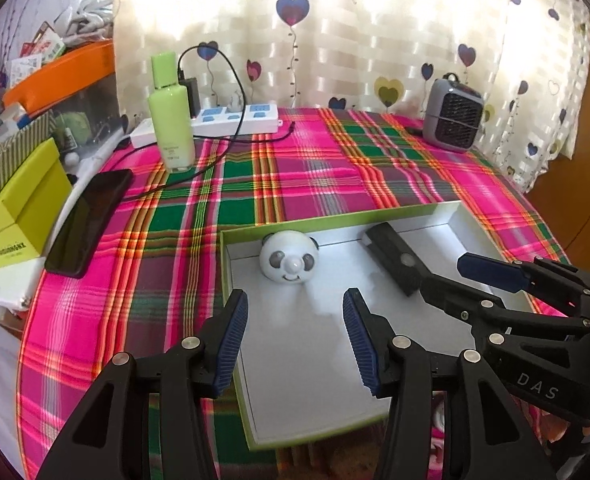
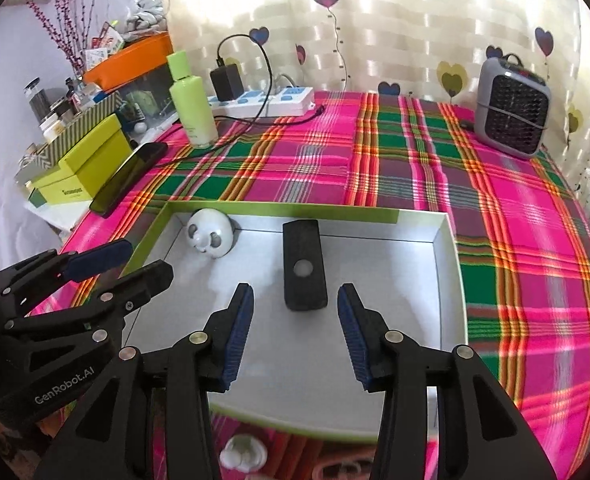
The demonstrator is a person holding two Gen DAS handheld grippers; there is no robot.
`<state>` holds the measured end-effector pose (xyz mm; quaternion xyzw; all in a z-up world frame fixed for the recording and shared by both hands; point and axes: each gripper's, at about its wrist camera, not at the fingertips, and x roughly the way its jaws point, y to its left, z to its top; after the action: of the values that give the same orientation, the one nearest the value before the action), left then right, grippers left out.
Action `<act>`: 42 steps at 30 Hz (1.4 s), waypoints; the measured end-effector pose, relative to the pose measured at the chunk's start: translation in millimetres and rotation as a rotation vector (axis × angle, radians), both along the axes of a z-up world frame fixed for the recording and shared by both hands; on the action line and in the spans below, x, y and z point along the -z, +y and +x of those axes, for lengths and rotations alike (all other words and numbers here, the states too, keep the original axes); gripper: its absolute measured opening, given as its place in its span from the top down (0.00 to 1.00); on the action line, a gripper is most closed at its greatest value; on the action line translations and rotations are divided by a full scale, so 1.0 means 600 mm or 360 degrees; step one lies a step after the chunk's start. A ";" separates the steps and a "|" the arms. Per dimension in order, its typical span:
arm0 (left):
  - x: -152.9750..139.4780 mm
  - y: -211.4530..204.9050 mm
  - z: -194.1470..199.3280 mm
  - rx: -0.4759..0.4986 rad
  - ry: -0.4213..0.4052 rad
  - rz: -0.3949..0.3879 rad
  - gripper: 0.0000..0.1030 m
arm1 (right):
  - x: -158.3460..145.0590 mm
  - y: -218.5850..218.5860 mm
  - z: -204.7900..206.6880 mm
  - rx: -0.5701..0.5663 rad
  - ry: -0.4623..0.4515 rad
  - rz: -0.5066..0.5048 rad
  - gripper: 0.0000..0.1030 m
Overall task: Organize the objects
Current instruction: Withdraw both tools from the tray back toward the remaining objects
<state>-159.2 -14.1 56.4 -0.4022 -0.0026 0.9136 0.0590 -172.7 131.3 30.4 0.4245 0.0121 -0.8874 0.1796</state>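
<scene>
While both grippers hover over the shallow box lid (image 1: 415, 216) on the plaid tabletop (image 1: 315, 168), neither holds anything. Seen from the left wrist, the left gripper (image 1: 295, 336) has its jaws apart, with bare white lid floor between the blue pads (image 1: 231, 340). Beyond them sits the white panda figure (image 1: 290, 258), resting in the far left corner of the lid, close to its green rim. From the right wrist, the right gripper (image 2: 295, 332) also has its jaws apart and empty; the black rectangular device (image 2: 303, 270) lies flat on the lid floor just ahead of the gap, not touched by either pad. That device has a small round pale spot on its top face. The panda and the black device lie apart from each other, both inside the lid.

Farther back on the tabletop stand a light green bottle (image 1: 171, 116), upright, and just behind it a white and blue power strip (image 1: 235, 120) with a black charger (image 2: 226, 82) plugged in, its cable trailing over the cloth. A dark phone (image 1: 89, 220) lies near the left edge. A small grey fan heater (image 1: 453, 116) stands at the far right, before the heart-patterned curtain (image 1: 335, 40).
</scene>
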 end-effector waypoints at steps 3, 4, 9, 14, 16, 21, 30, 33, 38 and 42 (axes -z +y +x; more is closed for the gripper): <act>-0.002 -0.003 0.020 0.0003 0.0009 0.0020 0.53 | -0.008 0.003 0.025 -0.0003 0.0045 0.0016 0.56; -0.003 -0.006 0.030 0.0000 0.0015 0.0030 0.53 | -0.010 0.006 0.032 -0.0001 0.0056 0.0008 0.56; -0.003 -0.016 0.066 -0.0018 0.0035 0.0045 0.53 | -0.015 0.020 0.069 0.0019 0.0085 -0.0016 0.56; -0.006 -0.020 0.107 0.0002 0.0074 0.0066 0.53 | -0.019 0.031 0.107 0.0025 0.0134 -0.0021 0.56; -0.001 -0.028 0.122 -0.0004 0.0070 0.0084 0.53 | -0.018 0.038 0.124 0.0031 0.0155 0.0005 0.56; 0.018 -0.039 0.140 -0.0011 0.0031 0.0118 0.53 | -0.014 0.054 0.154 0.0029 0.0168 0.0000 0.56; 0.040 -0.045 0.165 0.0027 0.0004 0.0158 0.53 | 0.005 0.083 0.204 0.0027 0.0161 0.0005 0.56; 0.049 -0.046 0.169 0.0038 -0.0017 0.0145 0.53 | 0.014 0.089 0.215 0.0024 0.0147 0.0014 0.56; 0.061 -0.043 0.174 0.0067 -0.0046 0.0143 0.53 | 0.026 0.098 0.221 0.0029 0.0117 -0.0028 0.56; 0.070 -0.040 0.174 0.0079 -0.0071 0.0145 0.53 | 0.033 0.095 0.225 0.0000 0.0096 -0.0043 0.56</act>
<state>-54.5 -38.3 14.3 -0.4194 -0.0355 0.9016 0.0999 -37.9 188.6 10.6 0.3950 0.0056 -0.8999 0.1846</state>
